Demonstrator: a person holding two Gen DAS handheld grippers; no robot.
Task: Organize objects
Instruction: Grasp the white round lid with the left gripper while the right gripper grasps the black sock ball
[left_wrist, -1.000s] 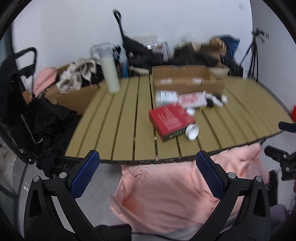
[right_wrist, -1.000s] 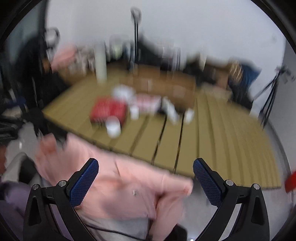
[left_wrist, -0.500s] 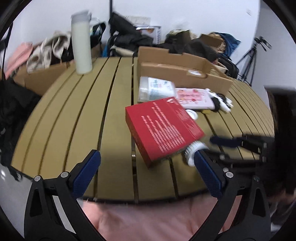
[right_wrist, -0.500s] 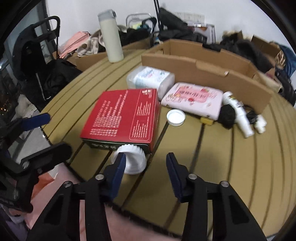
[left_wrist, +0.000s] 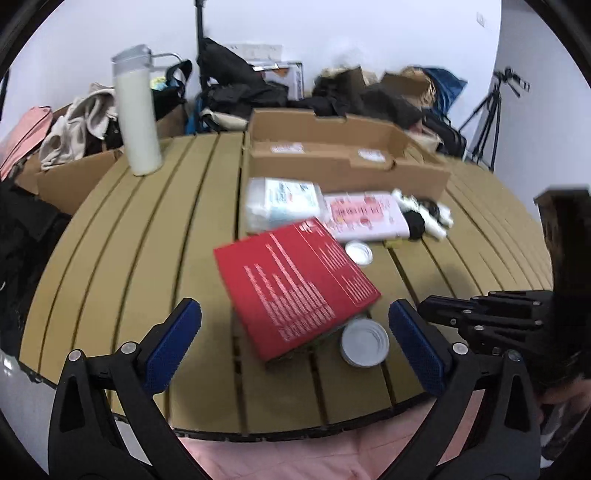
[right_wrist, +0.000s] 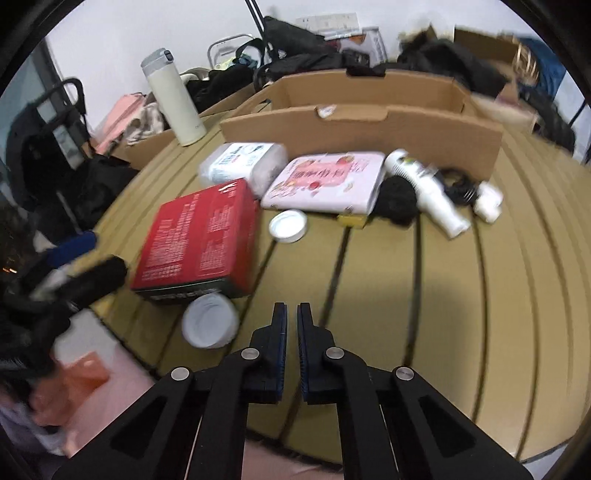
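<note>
A red box (left_wrist: 295, 284) (right_wrist: 201, 238) lies on the slatted table (left_wrist: 129, 258) with a white round lid (left_wrist: 365, 347) (right_wrist: 210, 326) at its near corner. Behind it lie a clear wipes pack (left_wrist: 282, 203) (right_wrist: 243, 162), a pink pack (left_wrist: 365, 214) (right_wrist: 325, 182), a small white cap (left_wrist: 358, 252) (right_wrist: 288, 225), a white bottle (right_wrist: 424, 188) and a black bundle (right_wrist: 397, 199). An open cardboard box (left_wrist: 343, 155) (right_wrist: 369, 110) stands behind them. My left gripper (left_wrist: 293, 345) is open and empty just before the red box. My right gripper (right_wrist: 291, 314) is shut and empty to the right of the lid; it also shows in the left wrist view (left_wrist: 480, 314).
A tall white flask (left_wrist: 136, 110) (right_wrist: 173, 98) stands at the table's far left. Bags, clothes and cardboard boxes (left_wrist: 74, 173) pile up behind the table. A tripod (left_wrist: 487, 114) stands at the far right. Pink cloth (left_wrist: 295, 458) lies below the near edge.
Both grippers have moved in over the table toward the red box. My right gripper's jaws have closed from wide open to shut. My left gripper stays open.
</note>
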